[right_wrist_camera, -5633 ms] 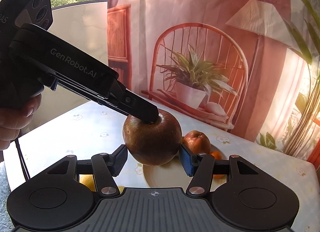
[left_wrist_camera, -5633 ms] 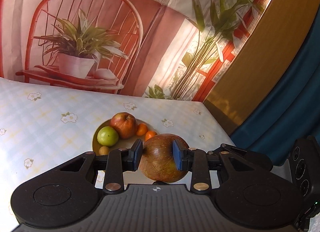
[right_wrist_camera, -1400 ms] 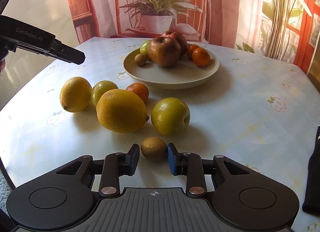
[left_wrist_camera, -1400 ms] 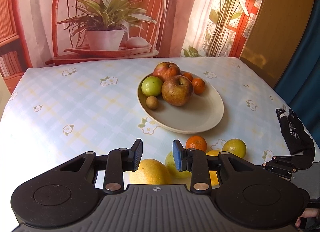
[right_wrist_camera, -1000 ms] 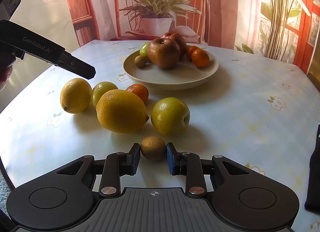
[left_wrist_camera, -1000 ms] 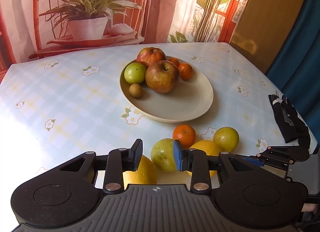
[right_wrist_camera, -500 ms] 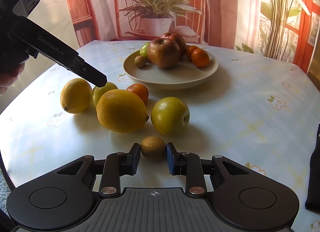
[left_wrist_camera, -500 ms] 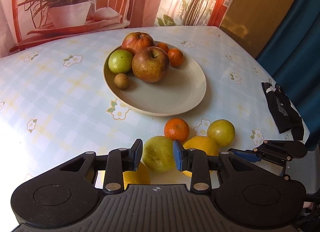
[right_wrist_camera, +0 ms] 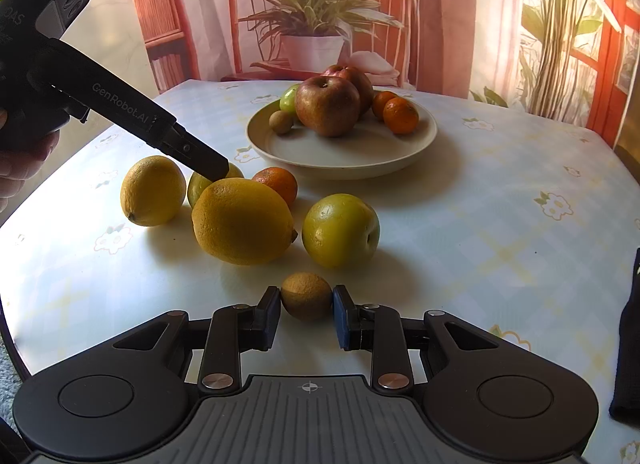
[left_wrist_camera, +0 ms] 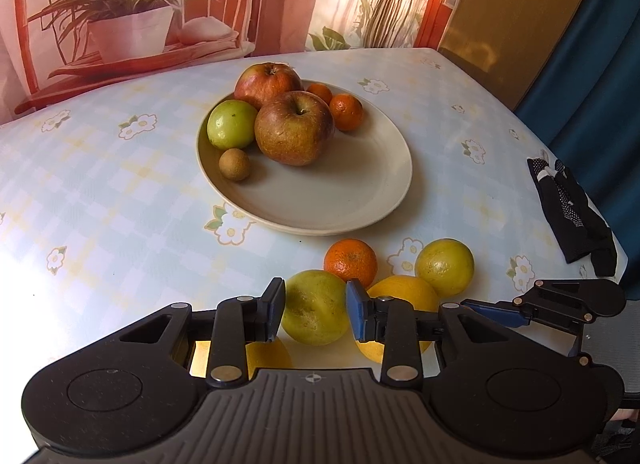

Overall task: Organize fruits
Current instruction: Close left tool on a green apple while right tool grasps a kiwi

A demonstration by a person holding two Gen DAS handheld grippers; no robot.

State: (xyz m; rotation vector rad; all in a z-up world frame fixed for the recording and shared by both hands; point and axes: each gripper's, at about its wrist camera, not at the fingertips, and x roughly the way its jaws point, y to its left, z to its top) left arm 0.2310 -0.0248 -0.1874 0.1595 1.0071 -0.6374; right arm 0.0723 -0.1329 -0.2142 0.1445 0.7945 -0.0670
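Observation:
A cream plate (left_wrist_camera: pixel 372 199) holds two russet-red apples (left_wrist_camera: pixel 294 127), a green apple (left_wrist_camera: pixel 231 124), small oranges (left_wrist_camera: pixel 346 111) and a small brown fruit (left_wrist_camera: pixel 234 164). My left gripper (left_wrist_camera: pixel 315 310) is open with its pads around a yellow-green fruit (left_wrist_camera: pixel 314 306) on the table, beside an orange (left_wrist_camera: pixel 350 262), a lemon (left_wrist_camera: pixel 402 292) and another yellow-green fruit (left_wrist_camera: pixel 444 266). My right gripper (right_wrist_camera: pixel 306 311) has its pads around a small brown fruit (right_wrist_camera: pixel 306 296) resting on the table; whether they touch it is unclear. The left gripper also shows in the right wrist view (right_wrist_camera: pixel 212 171).
In the right wrist view, two lemons (right_wrist_camera: pixel 242 219) and a green apple (right_wrist_camera: pixel 340 229) lie between me and the plate (right_wrist_camera: pixel 420 147). A black glove (left_wrist_camera: pixel 572 211) lies at the table's right edge. A printed backdrop stands behind the flowered tablecloth (left_wrist_camera: pixel 100 191).
The left gripper has come down and forward onto the loose fruits, with the yellow-green fruit now between its pads. The right gripper stays still around the small brown fruit.

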